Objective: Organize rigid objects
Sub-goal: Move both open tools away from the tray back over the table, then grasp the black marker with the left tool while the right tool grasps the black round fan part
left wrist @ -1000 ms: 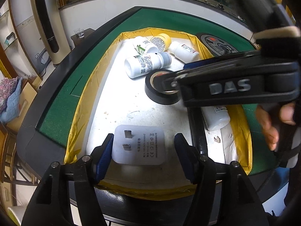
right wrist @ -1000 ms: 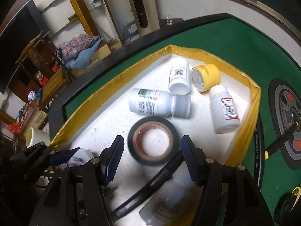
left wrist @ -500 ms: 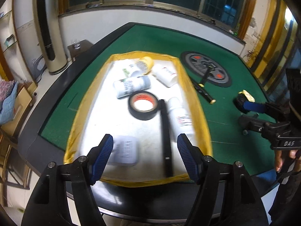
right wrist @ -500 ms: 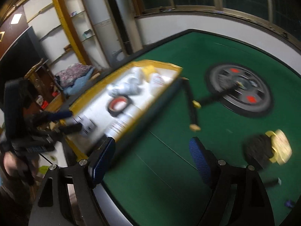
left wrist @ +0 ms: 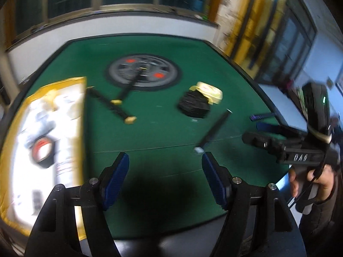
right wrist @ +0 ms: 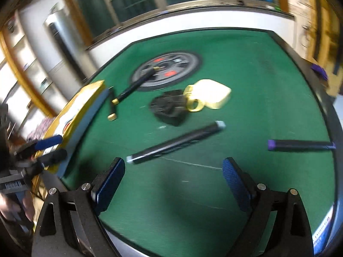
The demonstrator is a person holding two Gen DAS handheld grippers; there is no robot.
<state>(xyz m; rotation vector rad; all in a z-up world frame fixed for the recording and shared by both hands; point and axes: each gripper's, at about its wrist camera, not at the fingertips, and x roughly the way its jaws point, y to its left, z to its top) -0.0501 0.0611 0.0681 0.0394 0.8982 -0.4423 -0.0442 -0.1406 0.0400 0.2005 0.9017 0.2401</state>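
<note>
Swung away from the yellow-rimmed tray and out over the green felt table; tray now at far left, where a second ago it filled the frame. Left wrist view: left gripper with jaws standing moderately apart, nothing between the blue pads, only bare felt and shadow beneath. Tray blurred, with a roll of black tape and pale bottles inside. Loose on the felt: two black sticks with yellow ends, crossed near a round grey disc; a black lump beside a cream box; a black stick with a pale tip just ahead of the right-hand pad. Right gripper seen at far right, held in a hand. Right wrist view: right gripper with jaws wide and just opened further, empty. Black stick with pale ends lying slantwise just ahead of the left-hand pad, not between the pads. Black stick with a purple end well off to the right; cream box and black lump touching, farther off; tray edge and left gripper at far left. Step judged: reach for the next loose item after a deposit. Next move: likely centre one pair of jaws across the pale-tipped stick, lower, close across its width, then carry it to the tray.
</note>
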